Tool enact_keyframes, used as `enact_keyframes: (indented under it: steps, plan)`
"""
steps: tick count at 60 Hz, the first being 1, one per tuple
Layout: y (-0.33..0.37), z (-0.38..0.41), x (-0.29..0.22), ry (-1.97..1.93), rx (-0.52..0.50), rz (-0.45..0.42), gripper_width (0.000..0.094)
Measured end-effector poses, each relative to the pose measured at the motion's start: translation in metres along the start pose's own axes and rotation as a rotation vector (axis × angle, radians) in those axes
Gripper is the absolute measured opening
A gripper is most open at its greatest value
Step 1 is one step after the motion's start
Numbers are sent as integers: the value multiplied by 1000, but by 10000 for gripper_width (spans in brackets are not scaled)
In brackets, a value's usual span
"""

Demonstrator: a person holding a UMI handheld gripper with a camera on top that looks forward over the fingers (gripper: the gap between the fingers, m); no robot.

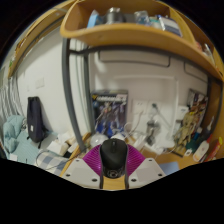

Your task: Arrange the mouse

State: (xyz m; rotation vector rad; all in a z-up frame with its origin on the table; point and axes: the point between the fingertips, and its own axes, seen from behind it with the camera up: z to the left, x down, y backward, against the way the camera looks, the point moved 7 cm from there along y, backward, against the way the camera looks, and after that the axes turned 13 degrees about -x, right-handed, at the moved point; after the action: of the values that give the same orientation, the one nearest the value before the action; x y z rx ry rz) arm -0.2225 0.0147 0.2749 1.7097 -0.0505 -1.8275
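Note:
A black computer mouse (114,156) sits between the two fingers of my gripper (114,163). The purple pads (94,160) press against both of its sides. The mouse is held up in the air, well above the desk, with its front end pointing away from me. The fingertips are hidden behind the mouse body.
A wooden shelf (120,38) with several items curves overhead. A white wall with a poster (108,108) stands beyond. A dark object (37,118) stands at the left. Cluttered desk items lie at the left (25,150) and right (195,140).

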Motion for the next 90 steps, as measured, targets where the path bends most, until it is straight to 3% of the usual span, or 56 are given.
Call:
enact_keyframes:
  steps: [10, 27, 48, 49, 50, 54, 55, 56, 65, 71, 74, 90]
  plan:
    - [38, -84, -24, 10, 72, -23, 281]
    - [23, -224, 87, -64, 154, 147, 282]
    - [-39, -237, 196, -140, 98, 318, 288]
    - [-40, -237, 201, -142, 99, 333, 362]
    - [-41, -236, 201, -137, 100, 319, 306]
    - [-40, -234, 202, -157, 93, 302, 307]
    - [-39, -234, 203, -160, 92, 305, 364]
    - [-39, -234, 203, -159, 91, 305, 340]
    - [-39, -234, 204, -154, 84, 296, 463]
    - [-36, -229, 205, -154, 73, 326, 678]
    - [-31, -225, 202, -146, 72, 328, 725]
    - [41, -187, 160, -147, 165, 299, 730]
